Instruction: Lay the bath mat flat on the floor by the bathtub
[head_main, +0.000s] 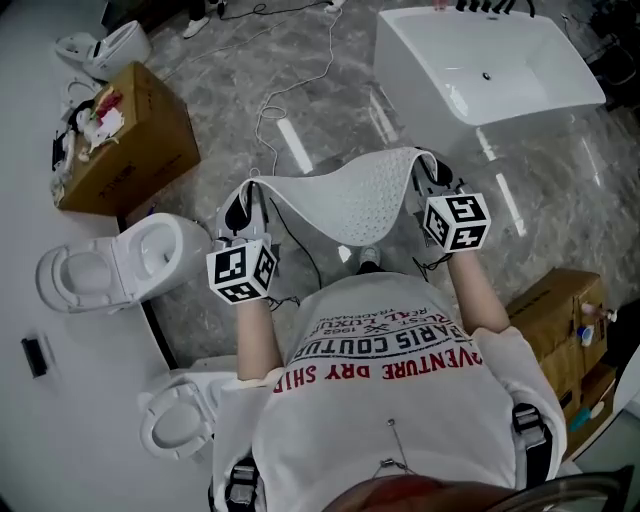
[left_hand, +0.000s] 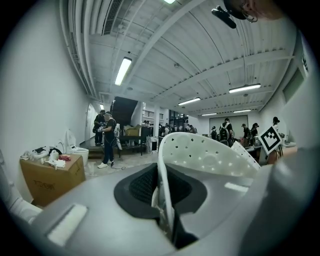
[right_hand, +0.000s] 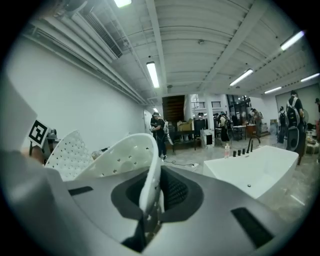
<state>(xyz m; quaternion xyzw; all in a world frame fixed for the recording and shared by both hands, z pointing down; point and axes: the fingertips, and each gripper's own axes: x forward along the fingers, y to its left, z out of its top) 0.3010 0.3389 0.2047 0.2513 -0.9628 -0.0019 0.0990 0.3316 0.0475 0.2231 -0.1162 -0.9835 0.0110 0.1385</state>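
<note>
A white perforated bath mat (head_main: 352, 200) hangs in the air in a sagging curve between my two grippers, in front of my chest. My left gripper (head_main: 243, 212) is shut on the mat's left corner; in the left gripper view the mat's edge (left_hand: 165, 185) runs up between the closed jaws. My right gripper (head_main: 434, 178) is shut on the right corner, where the mat (right_hand: 149, 180) is pinched in the right gripper view. The white bathtub (head_main: 487, 62) stands ahead at the upper right, and it shows as a white bathtub (right_hand: 255, 170) to the right in the right gripper view.
Two toilets (head_main: 110, 265) (head_main: 180, 420) stand on the left. An open cardboard box (head_main: 125, 140) with clutter sits at upper left, another box (head_main: 560, 320) at right. A cable (head_main: 275, 115) trails over the grey marble floor (head_main: 330, 90) before the tub. People stand far off.
</note>
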